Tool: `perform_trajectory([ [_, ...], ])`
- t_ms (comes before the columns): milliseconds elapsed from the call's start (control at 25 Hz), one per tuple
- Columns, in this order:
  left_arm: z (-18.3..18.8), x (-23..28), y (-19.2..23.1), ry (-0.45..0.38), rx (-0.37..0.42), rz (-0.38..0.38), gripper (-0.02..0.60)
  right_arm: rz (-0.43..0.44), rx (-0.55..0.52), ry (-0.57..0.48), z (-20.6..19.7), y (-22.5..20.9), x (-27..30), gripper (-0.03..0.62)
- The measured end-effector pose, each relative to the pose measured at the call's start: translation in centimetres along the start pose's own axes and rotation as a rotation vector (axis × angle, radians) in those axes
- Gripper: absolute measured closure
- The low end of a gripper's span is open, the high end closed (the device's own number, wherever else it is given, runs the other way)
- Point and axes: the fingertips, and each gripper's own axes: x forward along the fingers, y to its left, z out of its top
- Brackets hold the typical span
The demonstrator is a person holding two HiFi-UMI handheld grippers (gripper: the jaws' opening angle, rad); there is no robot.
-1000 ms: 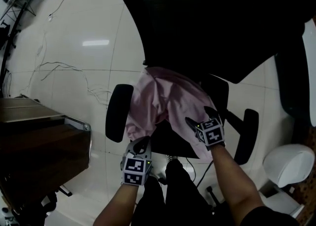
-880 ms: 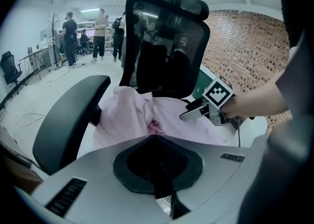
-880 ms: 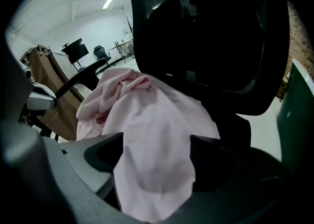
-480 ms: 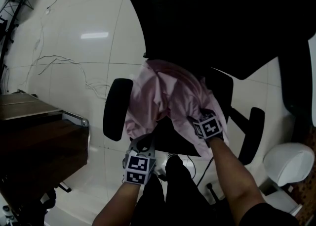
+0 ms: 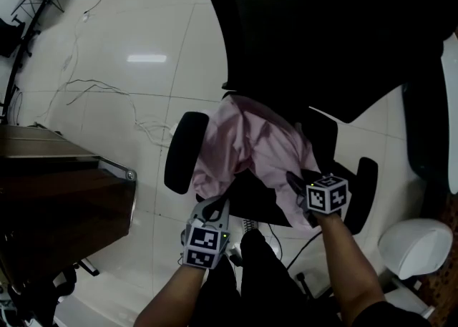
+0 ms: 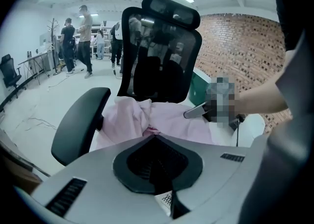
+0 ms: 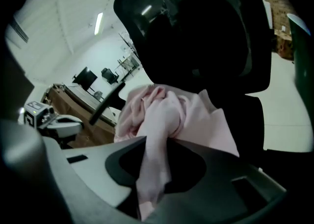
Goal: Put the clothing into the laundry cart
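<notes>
A pink garment [image 5: 250,143] lies crumpled on the seat of a black office chair [image 5: 184,150]. My right gripper [image 5: 295,179] is at the garment's right front edge. Its jaws are closing, and a taut fold of the pink garment [image 7: 167,110] runs down between them at the right gripper [image 7: 147,203]. My left gripper [image 5: 211,207] hovers at the seat's front left, just short of the cloth, shut with nothing in it. In the left gripper view the garment [image 6: 162,120] lies ahead, beyond the left gripper [image 6: 171,206]. No laundry cart is clearly visible.
A dark wooden desk [image 5: 57,189] stands at the left. Cables [image 5: 107,96] trail over the tiled floor. A white rounded object [image 5: 415,247] sits at the lower right. The tall chair back [image 6: 162,46] rises behind the seat, with a green object [image 6: 198,88] beside it. People [image 6: 83,37] stand far off.
The right gripper's jaws have come together on the garment's right front edge, bunching the cloth into a fold. The left gripper has hardly moved.
</notes>
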Motion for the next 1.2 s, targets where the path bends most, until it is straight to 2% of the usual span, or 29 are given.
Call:
perform_trajectory([
  [80, 0.7, -1.4, -0.1, -0.029, -0.006, 0.012, 0.583, 0.09, 0.034, -0.085, 1.7, 2.6, -2.7, 0.51],
  [240, 2.1, -4.9, -0.2, -0.085, -0.012, 0.029, 0.583, 0.337, 0.131, -0.253, 5.2, 8.6, -7.9, 0.511],
  [320, 3.0, -6.8, -0.1, -0.126, -0.009, 0.048, 0.583, 0.412, 0.139, -0.31, 7.1, 11.2, -10.2, 0.511],
  [480, 4.8, -10.8, 1.1, -0.21, -0.025, 0.11, 0.583, 0.489, 0.122, -0.344, 9.0, 14.6, -12.3, 0.513],
  [640, 5.0, -13.8, 1.6, -0.231, -0.056, 0.152, 0.583, 0.504, 0.05, -0.349, 10.6, 18.6, -13.9, 0.513],
  [840, 6.1, -17.6, 2.2, -0.281, -0.084, 0.205, 0.583, 0.607, 0.026, -0.367, 13.1, 23.8, -16.5, 0.514],
  [1000, 5.8, -21.9, 3.0, -0.323, -0.108, 0.242, 0.583, 0.691, -0.036, -0.409, 15.5, 29.9, -19.4, 0.514],
  [1080, 5.6, -24.7, 3.5, -0.353, -0.122, 0.251, 0.583, 0.753, -0.031, -0.422, 16.0, 33.1, -20.6, 0.516],
  [1200, 4.5, -29.2, 4.9, -0.397, -0.135, 0.312, 0.583, 0.817, -0.057, -0.434, 16.7, 37.7, -22.2, 0.516],
])
